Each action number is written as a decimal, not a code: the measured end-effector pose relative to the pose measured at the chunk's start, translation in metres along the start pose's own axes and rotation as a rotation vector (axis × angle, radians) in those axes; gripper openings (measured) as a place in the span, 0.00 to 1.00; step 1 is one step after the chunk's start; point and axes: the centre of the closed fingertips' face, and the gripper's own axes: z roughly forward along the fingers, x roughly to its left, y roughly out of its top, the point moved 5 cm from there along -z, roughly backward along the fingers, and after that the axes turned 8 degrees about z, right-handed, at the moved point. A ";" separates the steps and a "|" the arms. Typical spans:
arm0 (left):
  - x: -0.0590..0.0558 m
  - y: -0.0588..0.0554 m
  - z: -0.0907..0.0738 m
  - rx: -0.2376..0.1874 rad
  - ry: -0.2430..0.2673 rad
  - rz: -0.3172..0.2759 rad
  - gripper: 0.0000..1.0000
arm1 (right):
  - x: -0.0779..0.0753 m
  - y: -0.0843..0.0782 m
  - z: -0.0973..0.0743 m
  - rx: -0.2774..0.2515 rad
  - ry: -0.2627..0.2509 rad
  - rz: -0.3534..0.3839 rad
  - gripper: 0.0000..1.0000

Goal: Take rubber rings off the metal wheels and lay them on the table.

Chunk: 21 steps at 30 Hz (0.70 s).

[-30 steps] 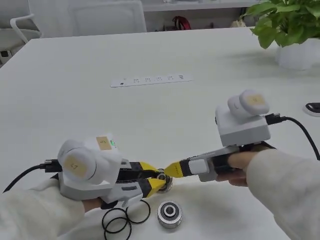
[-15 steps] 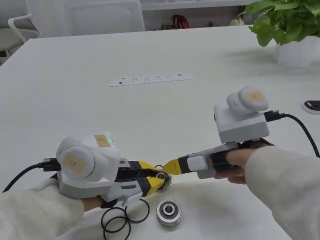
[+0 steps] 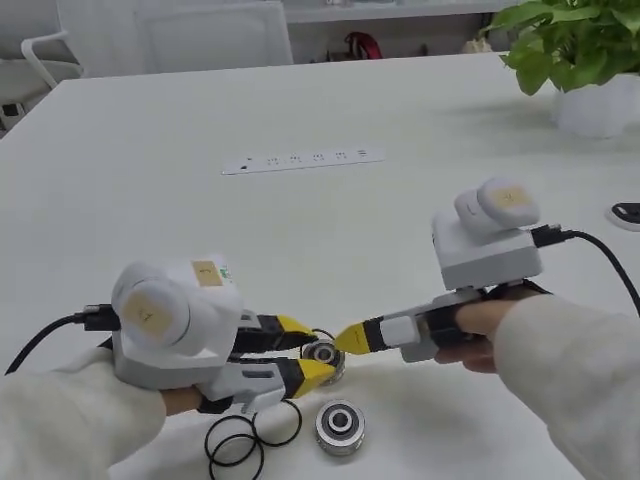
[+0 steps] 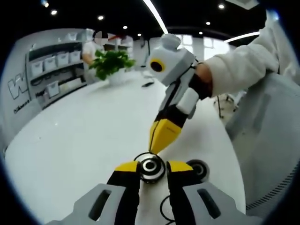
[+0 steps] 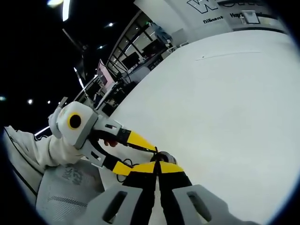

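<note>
Jaws of left gripper (image 4: 152, 169) clamp metal wheel (image 3: 322, 352); right gripper (image 5: 158, 165) is closed on its rubber ring (image 4: 139, 157); sticker (image 3: 207, 273) writing unreadable.

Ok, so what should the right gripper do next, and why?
Probably pull the right gripper gently away from the metal wheel. The left gripper clamps the wheel, and the right jaws look shut on the rubber ring, which seems partly lifted off one edge. Loose rings already lie on the table.
</note>
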 end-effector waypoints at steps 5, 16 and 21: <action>0.005 0.016 -0.008 -0.023 0.012 0.018 0.32 | -0.001 0.003 -0.004 -0.016 0.001 0.014 0.00; 0.005 0.037 -0.038 -0.013 0.013 0.073 0.48 | 0.002 0.019 -0.016 -0.097 0.019 0.031 0.00; 0.007 0.045 -0.058 -0.012 0.026 0.081 0.57 | 0.005 0.031 -0.029 -0.166 0.035 0.041 0.00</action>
